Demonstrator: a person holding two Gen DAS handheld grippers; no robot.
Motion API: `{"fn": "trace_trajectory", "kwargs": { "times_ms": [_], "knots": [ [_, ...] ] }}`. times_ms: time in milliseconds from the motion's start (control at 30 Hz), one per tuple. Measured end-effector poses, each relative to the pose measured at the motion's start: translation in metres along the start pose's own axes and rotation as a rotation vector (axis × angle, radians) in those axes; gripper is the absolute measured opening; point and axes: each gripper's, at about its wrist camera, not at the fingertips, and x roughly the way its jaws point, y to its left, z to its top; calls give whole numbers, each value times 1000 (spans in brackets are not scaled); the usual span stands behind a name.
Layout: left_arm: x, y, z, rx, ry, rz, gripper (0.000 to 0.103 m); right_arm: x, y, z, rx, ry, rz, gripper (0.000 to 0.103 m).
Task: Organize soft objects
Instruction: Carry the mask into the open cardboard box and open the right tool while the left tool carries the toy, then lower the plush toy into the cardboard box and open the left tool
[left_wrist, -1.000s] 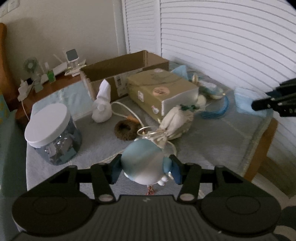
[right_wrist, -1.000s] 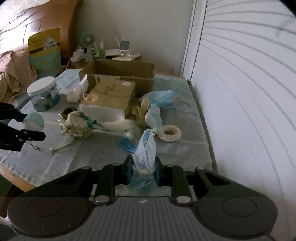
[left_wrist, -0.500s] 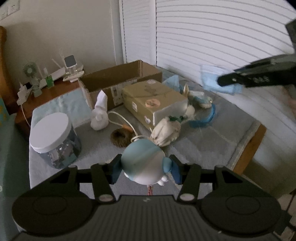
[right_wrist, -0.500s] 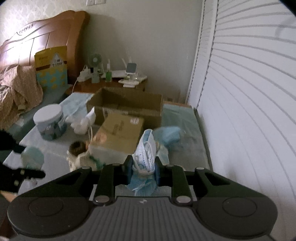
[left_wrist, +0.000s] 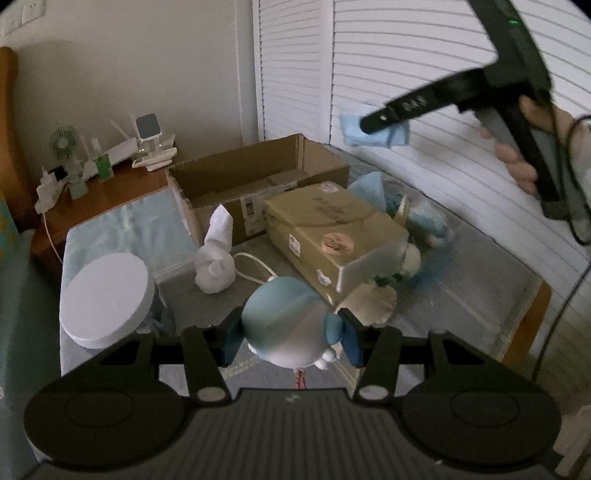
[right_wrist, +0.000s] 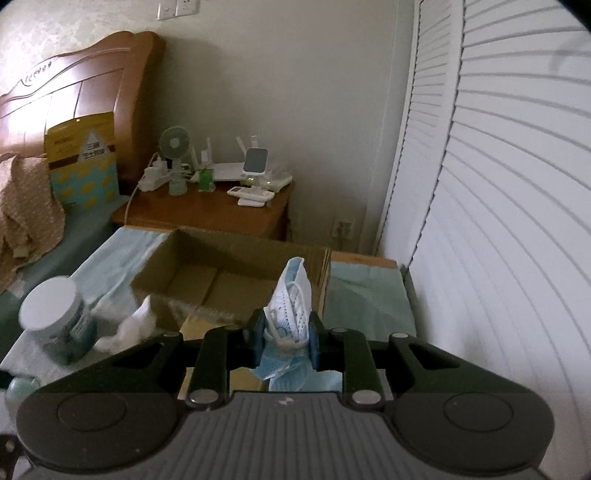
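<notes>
Left wrist view: left gripper (left_wrist: 290, 341) has its fingers (left_wrist: 231, 341) clamped on a round blue-and-white plush toy (left_wrist: 291, 325), held up clear of the worktop (left_wrist: 491, 266), which has a grey cloth over it. Below and beyond the toy: a white-lidded jar (left_wrist: 107, 299) at left, a white plush bunny (left_wrist: 216, 262) near the middle, a closed tan parcel box (left_wrist: 332, 236) just right of it, and an open cardboard box (left_wrist: 255, 181) behind both, open side up. A cream soft pouch (left_wrist: 373, 304) lies at the parcel's near corner, and more blue and white soft items (left_wrist: 421, 221) are bunched at its right side, blurred. At upper right the right gripper (left_wrist: 373, 123) sits in a person's hand (left_wrist: 517, 155), in the air above the open box's right end, with a pale blue face mask (left_wrist: 376, 131) pinched at its tip. A wooden nightstand (left_wrist: 107, 195) with a small fan (left_wrist: 64, 146) stands at the back left. Right wrist view: right gripper (right_wrist: 286, 338) fingers (right_wrist: 258, 336) nearly together, squeezed on the folded blue-and-white face mask (right_wrist: 293, 302), which sticks up between them. The open cardboard box (right_wrist: 207, 269) is directly ahead and below, inside looks bare. Jar (right_wrist: 55, 317) and white bunny (right_wrist: 133, 325) show at lower left, blurred. The nightstand (right_wrist: 210, 210) sits against the wall behind, a bed headboard (right_wrist: 77, 96) at the far left, slatted doors (right_wrist: 498, 184) on the right.
</notes>
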Motion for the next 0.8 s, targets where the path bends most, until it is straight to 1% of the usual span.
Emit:
{"fn": "trace_trajectory", "kwargs": {
  "times_ms": [167, 367, 433, 467, 500, 533, 567, 600, 767, 800],
  "knots": [
    [12, 9, 3, -20, 22, 11, 53, 39, -5, 24, -3, 15, 20, 27],
    [21, 18, 5, -43, 40, 26, 53, 80, -6, 43, -21, 30, 48, 27],
    [24, 19, 4, -50, 46, 30, 53, 93, -7, 47, -16, 43, 55, 30],
    [24, 20, 4, -52, 50, 31, 53, 99, -8, 48, -16, 49, 55, 37],
    [25, 20, 4, -53, 53, 33, 53, 103, -9, 48, -15, 46, 43, 53],
    [26, 21, 4, -53, 56, 35, 53, 107, -10, 47, -17, 46, 24, 64],
    [26, 21, 4, -53, 57, 36, 53, 108, -12, 45, -15, 46, 15, 80],
    [26, 22, 4, -53, 58, 36, 53, 109, -15, 43, -6, 43, 6, 88],
    [26, 22, 8, -44, 63, 34, 53, 89, -26, 30, 68, 11, 22, 103],
    [26, 22, 8, -41, 63, 32, 53, 83, -26, 27, 71, 6, 20, 103]
  ]
}}
